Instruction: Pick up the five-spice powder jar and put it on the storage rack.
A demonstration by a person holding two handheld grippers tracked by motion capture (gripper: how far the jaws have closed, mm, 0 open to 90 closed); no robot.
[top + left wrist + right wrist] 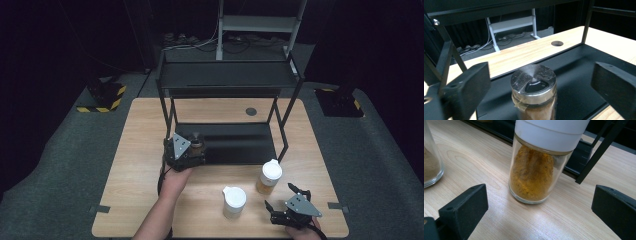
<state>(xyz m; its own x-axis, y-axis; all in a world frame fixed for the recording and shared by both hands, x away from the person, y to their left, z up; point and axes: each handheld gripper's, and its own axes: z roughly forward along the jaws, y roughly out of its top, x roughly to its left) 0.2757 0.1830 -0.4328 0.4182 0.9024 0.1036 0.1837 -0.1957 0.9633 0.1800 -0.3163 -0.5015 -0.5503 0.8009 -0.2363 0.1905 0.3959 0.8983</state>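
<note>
Pale wood makes up the table (145, 200), and on it stands a black metal rack (225, 142) with two shelves, the lower one a dark tray just above the tabletop. That lower shelf looks like the place where the jars are being gathered. A brown spice jar with a steel lid (533, 82) already stands upright at the shelf's front left corner, free between the jaws of the left gripper (192, 145), which stand wide apart on either side of it without touching; the jar seems to have been set down there. The left hand (175, 180) reaches forward from the table's near edge, its forearm angled toward the rack. Two white-capped jars wait on the wood in front of the rack: one with yellow powder (534, 172) nearer the rack's right leg, one paler (234, 201) beside it. The right gripper (284, 197) rests low at the near right, jaws spread, aimed at the yellow jar, probably next.
</note>
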